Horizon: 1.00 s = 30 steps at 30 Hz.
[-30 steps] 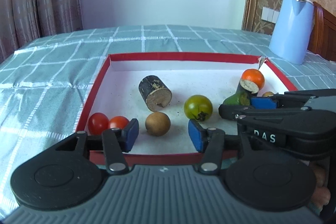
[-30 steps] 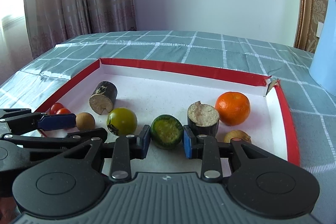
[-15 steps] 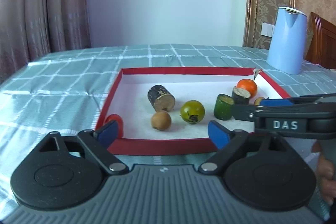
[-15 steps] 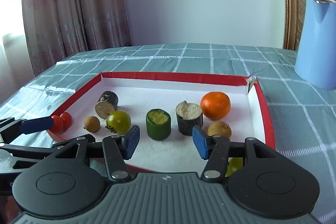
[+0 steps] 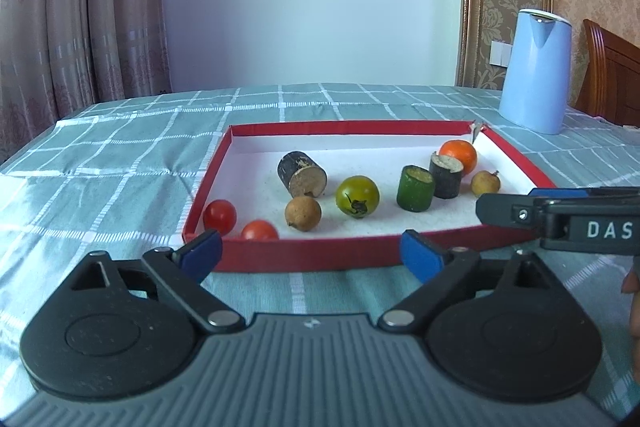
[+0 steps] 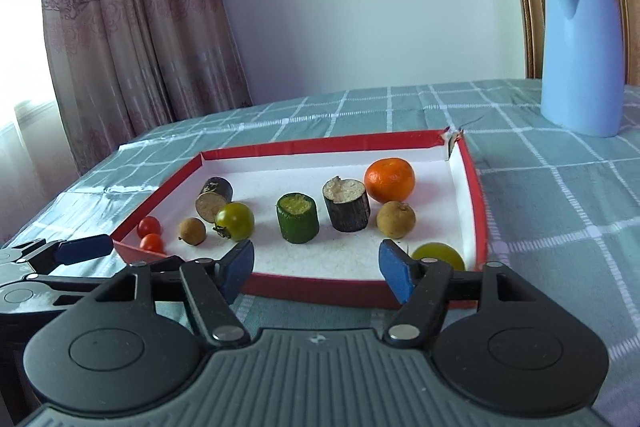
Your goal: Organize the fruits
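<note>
Left wrist view first: I'm looking at the red-rimmed tray (image 5: 208, 183) on the checked tablecloth (image 5: 100, 163), with the fruits spread loosely over its white floor. Two red cherry tomatoes (image 5: 219, 216) sit in the near left corner, just beside each other, then a brown longan (image 5: 303, 213), a dark cane piece lying on its side (image 5: 302, 174), and a green tomato (image 5: 357, 196) near the middle. Further right, the green cylinder piece (image 5: 415, 188) stands upright just beside a dark upright cane piece (image 5: 446, 175), with the orange (image 5: 459, 154) behind them and a second longan (image 5: 485, 183) to their right. My left gripper (image 5: 311, 254) sits just short of the tray's near wall, jaws spread wide and opening, nothing between them. My right gripper (image 6: 316, 265) is also outside the near rim, jaws opening and empty; in its own view a yellow-green fruit (image 6: 438, 254) in the near right corner is partly hidden behind its right finger. The right gripper's arm crosses the left view's right edge, covering the tray's near right corner. A blue kettle (image 5: 534, 71) stands well apart beyond the tray, curtains (image 5: 80, 7) behind.
</note>
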{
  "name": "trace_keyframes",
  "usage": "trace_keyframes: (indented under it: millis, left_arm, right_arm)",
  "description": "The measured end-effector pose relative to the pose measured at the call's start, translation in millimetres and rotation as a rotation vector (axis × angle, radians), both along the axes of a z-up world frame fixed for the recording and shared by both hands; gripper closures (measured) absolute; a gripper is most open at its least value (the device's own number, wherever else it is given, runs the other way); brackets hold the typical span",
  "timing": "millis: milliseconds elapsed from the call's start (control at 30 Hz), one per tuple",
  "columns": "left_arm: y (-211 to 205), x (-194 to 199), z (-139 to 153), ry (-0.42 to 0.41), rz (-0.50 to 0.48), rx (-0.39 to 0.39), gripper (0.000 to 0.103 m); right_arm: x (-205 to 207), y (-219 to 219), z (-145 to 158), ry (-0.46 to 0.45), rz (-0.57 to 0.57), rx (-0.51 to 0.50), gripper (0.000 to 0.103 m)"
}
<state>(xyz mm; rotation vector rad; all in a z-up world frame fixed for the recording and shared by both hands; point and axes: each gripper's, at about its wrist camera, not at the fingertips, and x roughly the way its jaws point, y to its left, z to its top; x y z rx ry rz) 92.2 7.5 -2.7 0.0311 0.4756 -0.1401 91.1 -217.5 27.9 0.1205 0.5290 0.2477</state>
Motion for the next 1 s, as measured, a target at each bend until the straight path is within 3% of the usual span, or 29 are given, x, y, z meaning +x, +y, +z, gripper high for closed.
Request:
trace_keyframes:
  millis: [167, 1000]
  left_arm:
    - [3, -12, 1, -0.026, 0.003, -0.013, 0.003]
    - [3, -14, 1, -0.036, 0.038, 0.011, 0.0]
  right_arm:
    - [-13, 6, 1, -0.042, -0.001, -0.044, 0.03]
    - [-11, 10, -2, -0.028, -0.019, -0.072, 0.025]
